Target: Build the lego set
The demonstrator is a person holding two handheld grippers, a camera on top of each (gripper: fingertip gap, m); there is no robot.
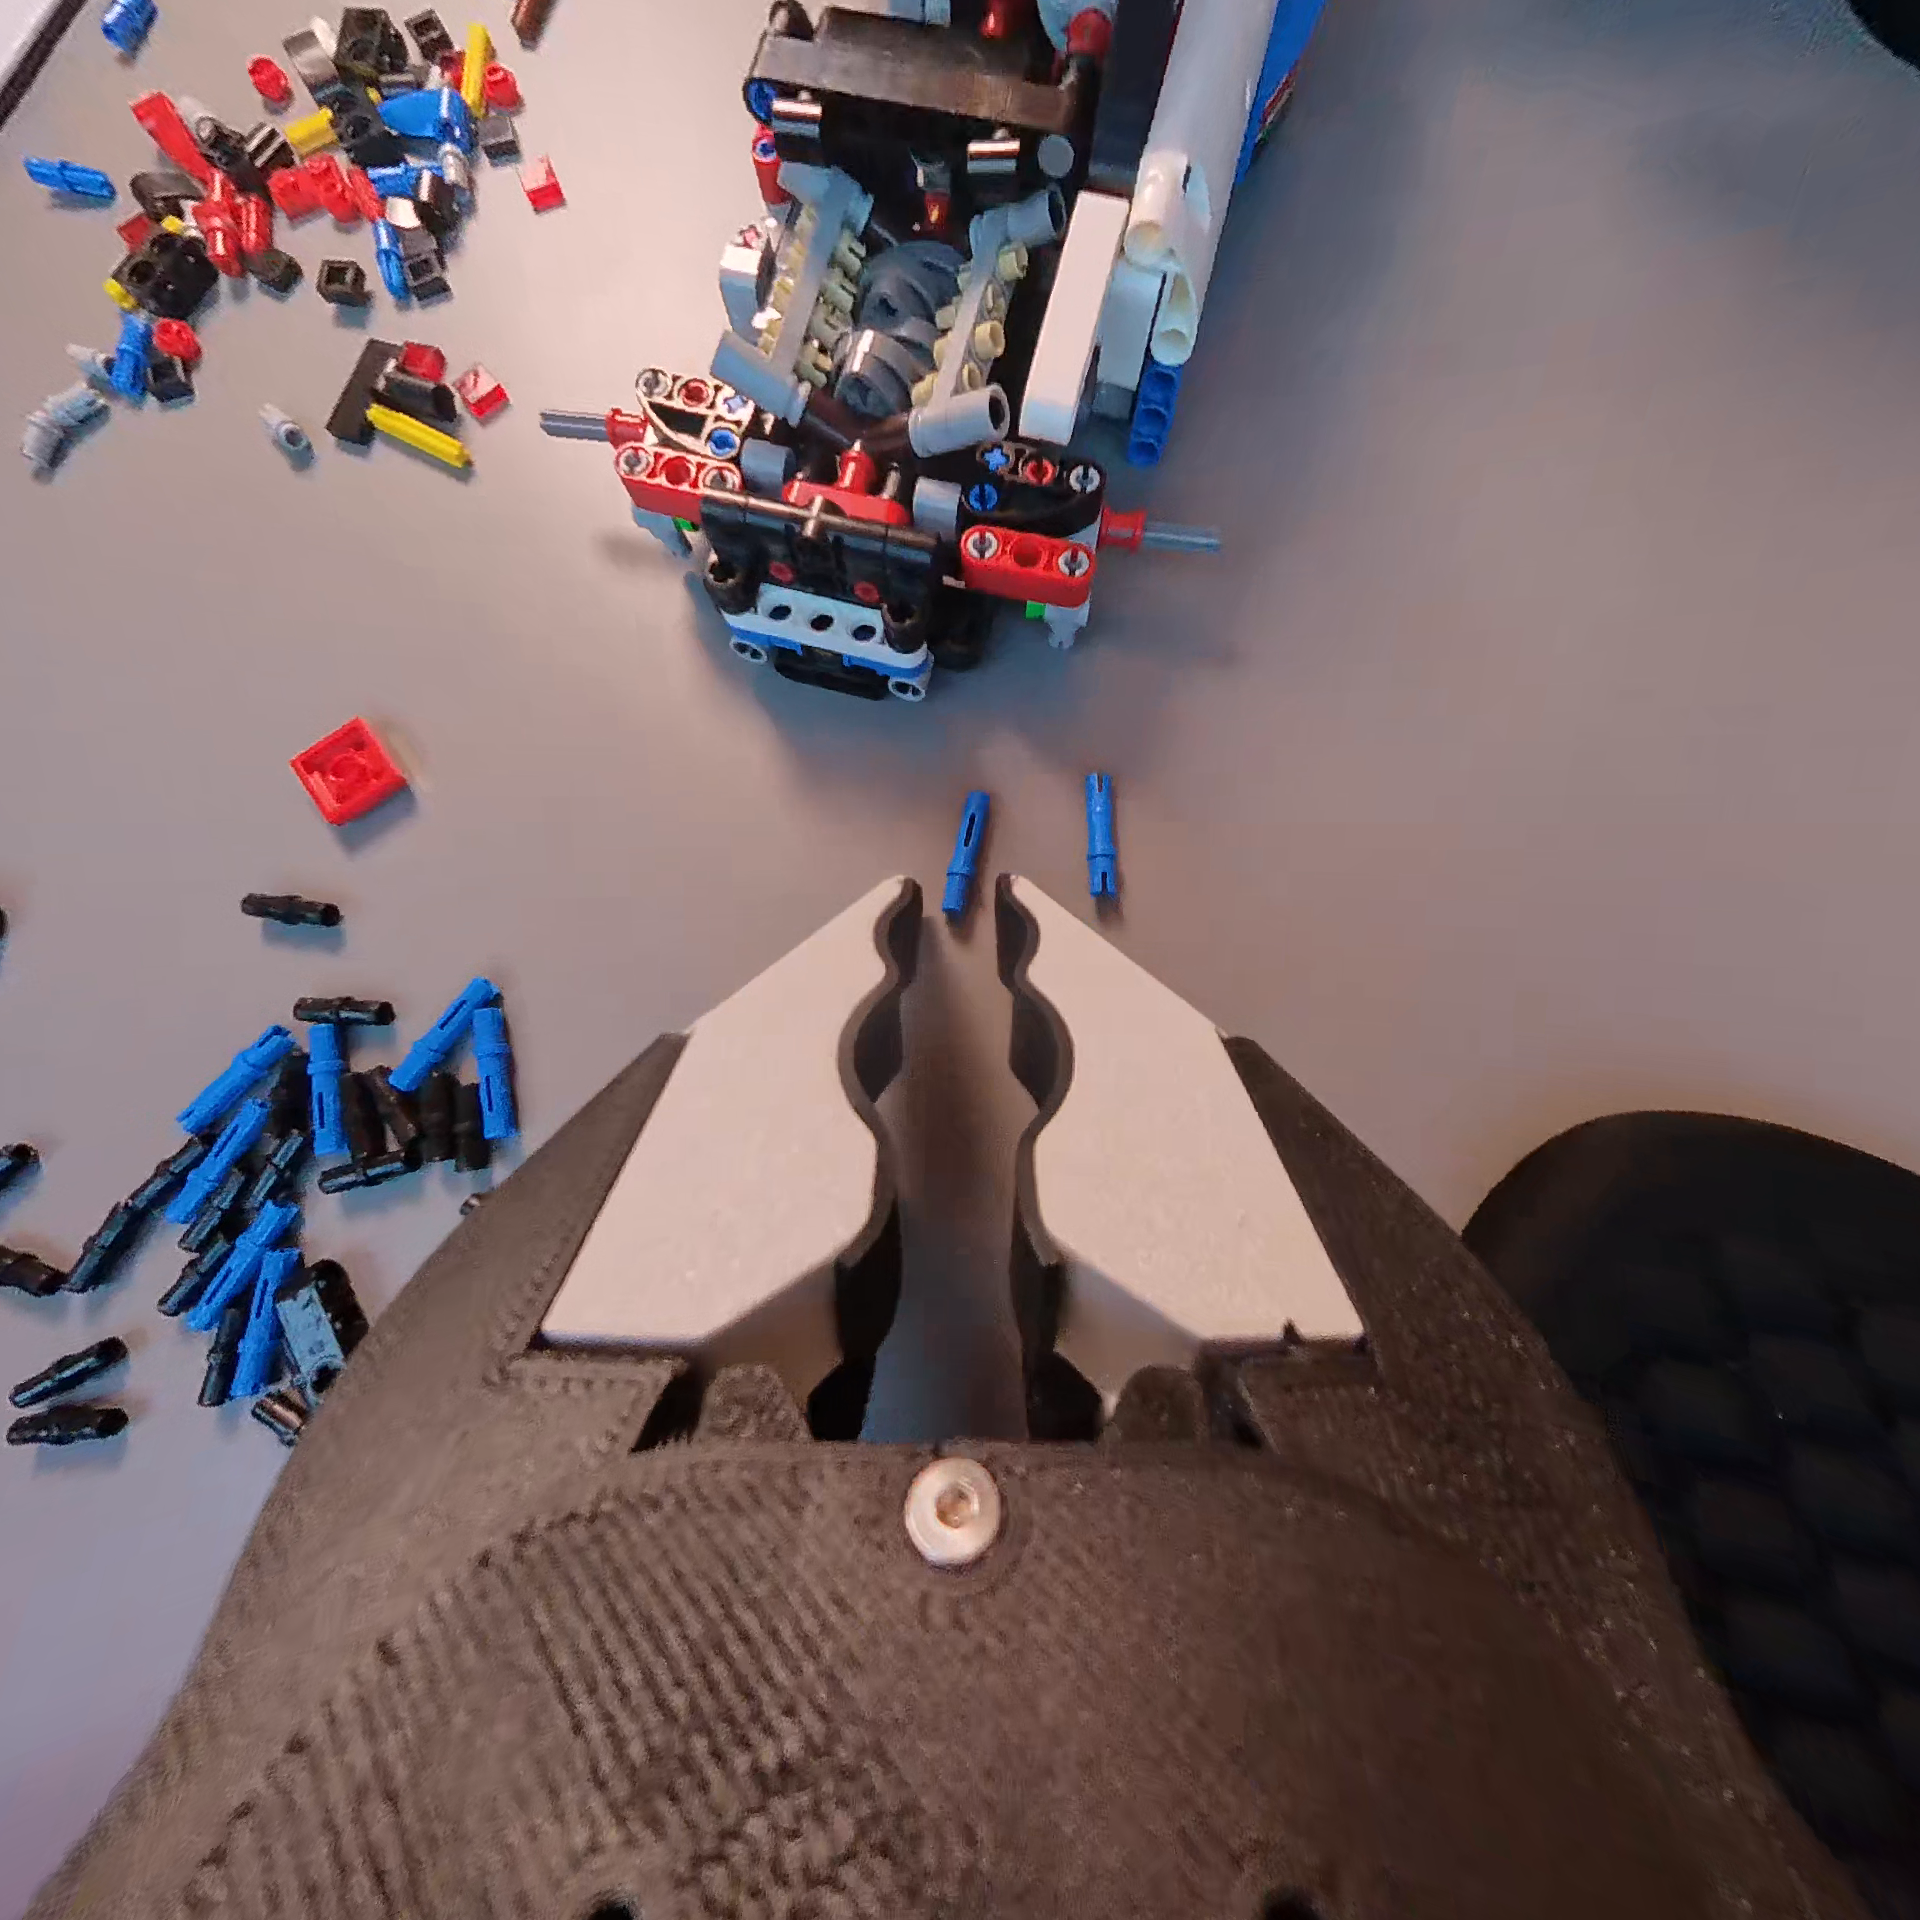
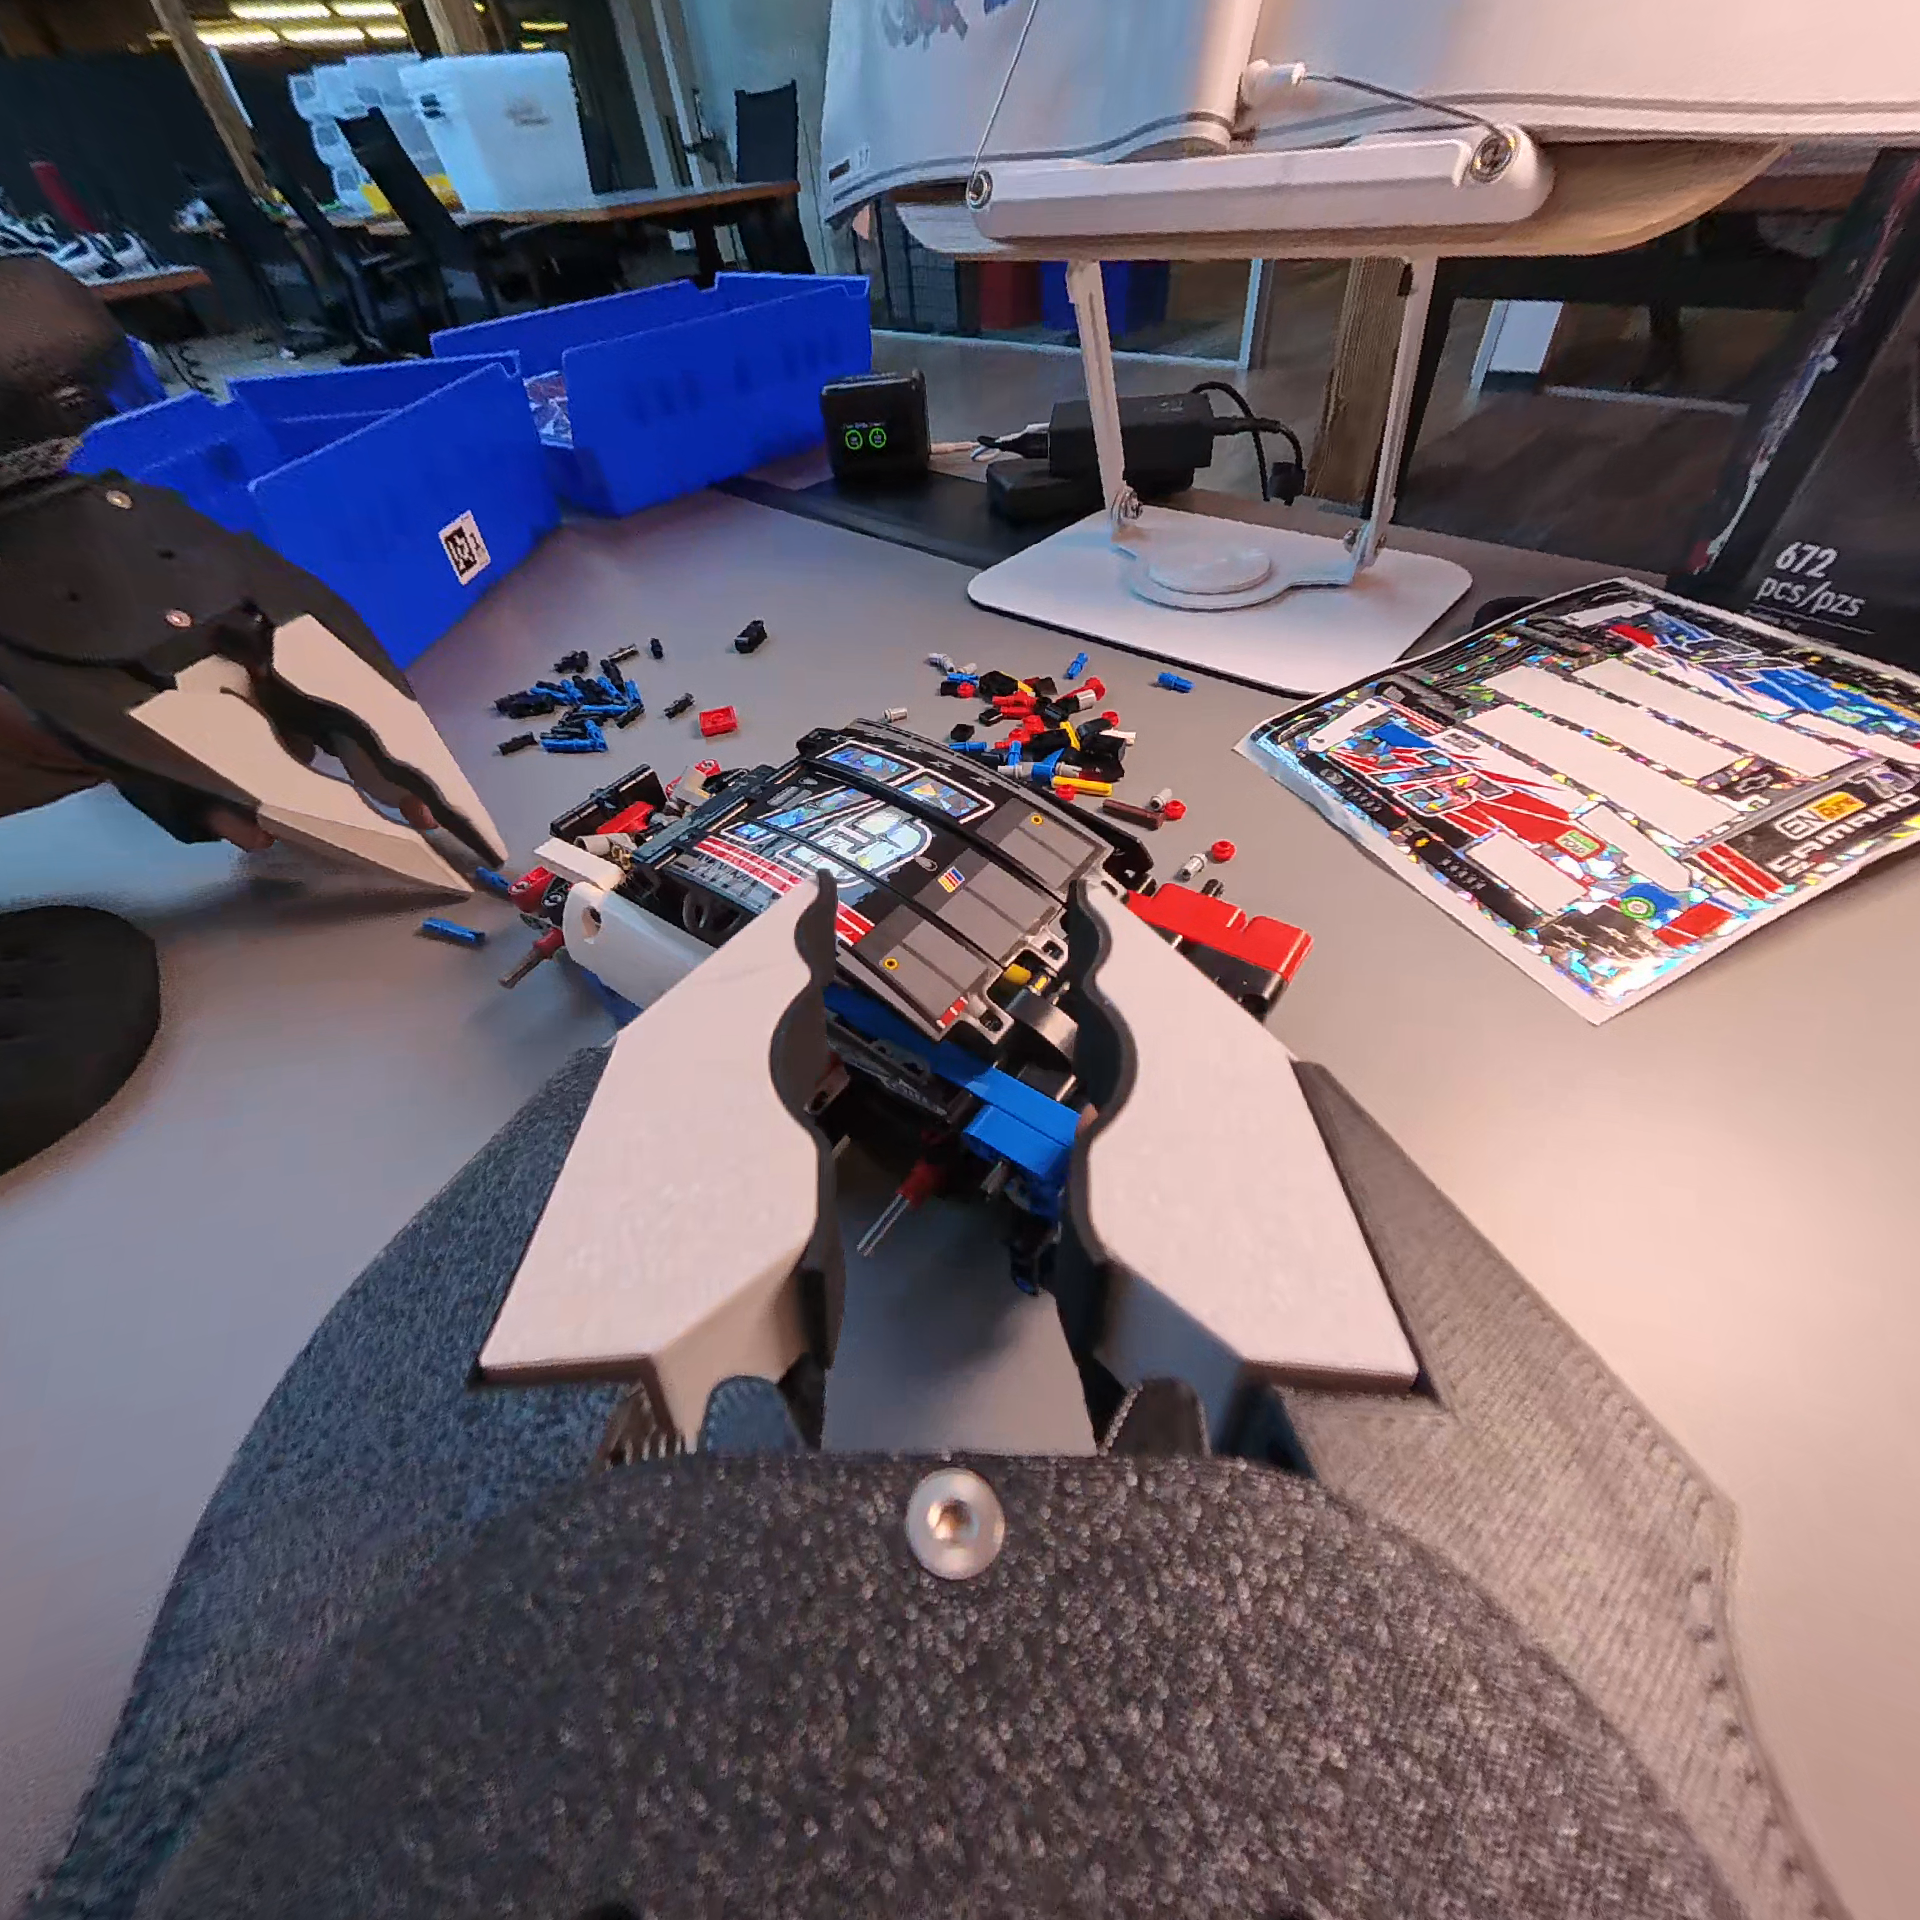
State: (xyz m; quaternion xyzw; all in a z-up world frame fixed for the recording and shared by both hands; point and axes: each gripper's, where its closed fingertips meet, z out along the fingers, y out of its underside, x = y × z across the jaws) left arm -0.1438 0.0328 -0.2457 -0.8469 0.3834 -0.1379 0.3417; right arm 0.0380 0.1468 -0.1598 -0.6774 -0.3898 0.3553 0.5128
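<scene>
Left gripper [image 1: 958, 902] tips over a blue pin [image 1: 965, 852], near table's front edge; right gripper [image 2: 945, 925] around the lego car [image 2: 894, 883].
L jaws slightly parted, pin between/just past the tips; can't tell if touching. 2nd blue pin [image 1: 1099, 834] just beside. R jaws spread either side of car's rear, grip unclear. Car sits mid-table [image 2: 1558, 1195]; loose pcs pile [image 1: 312, 187] toward far edge, black/blue pins heap [image 1: 312, 1143] nearby. Sticker sheet [image 2: 1621, 769] & dark box [image 2: 1829, 436] w/ printed writing at far right; blue bins [image 2: 416, 488], one w/ a square code label, far left.
</scene>
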